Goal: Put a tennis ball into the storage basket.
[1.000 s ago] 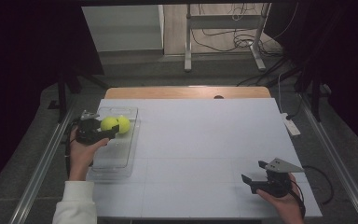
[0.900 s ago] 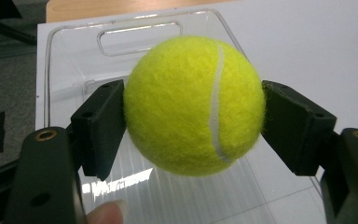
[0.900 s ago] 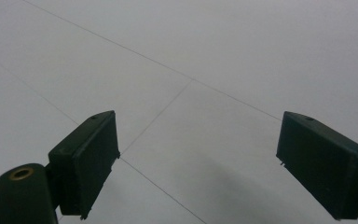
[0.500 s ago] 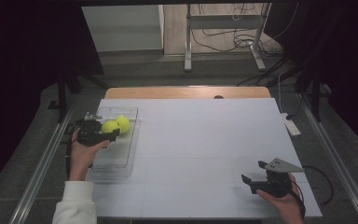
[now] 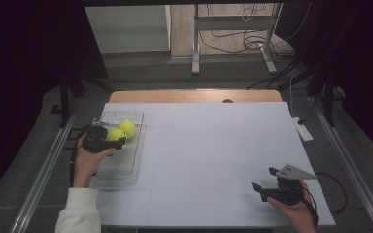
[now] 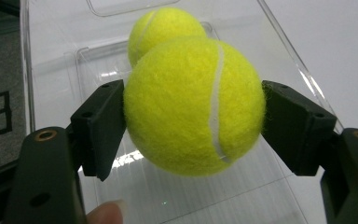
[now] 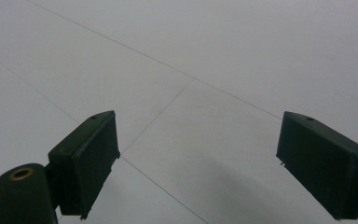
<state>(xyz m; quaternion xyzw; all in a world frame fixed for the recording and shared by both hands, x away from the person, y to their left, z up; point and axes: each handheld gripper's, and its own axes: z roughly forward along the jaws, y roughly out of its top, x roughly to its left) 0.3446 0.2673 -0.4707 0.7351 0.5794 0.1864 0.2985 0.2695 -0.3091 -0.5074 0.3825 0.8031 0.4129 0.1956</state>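
Note:
My left gripper (image 6: 193, 126) is shut on a yellow tennis ball (image 6: 193, 105), both pads pressed to its sides, and holds it over a clear plastic tray (image 6: 51, 56). A second tennis ball (image 6: 161, 25) lies in the tray just beyond the held one. From above, the held ball (image 5: 115, 134) and the other ball (image 5: 127, 128) sit close together at the far end of the tray (image 5: 126, 167), with my left gripper (image 5: 118, 141) coming in from the left. My right gripper (image 5: 263, 182) rests open near the table's front right corner, its jaws (image 7: 200, 163) wide with nothing between them.
The white table (image 5: 209, 141) carries thin grid lines. A white power strip (image 5: 303, 130) lies off its right edge. Metal rails run along both sides, and a stand with cables stands behind the table.
The left gripper with its ball has drifted slightly left and toward the person over the tray. The right gripper has stayed put.

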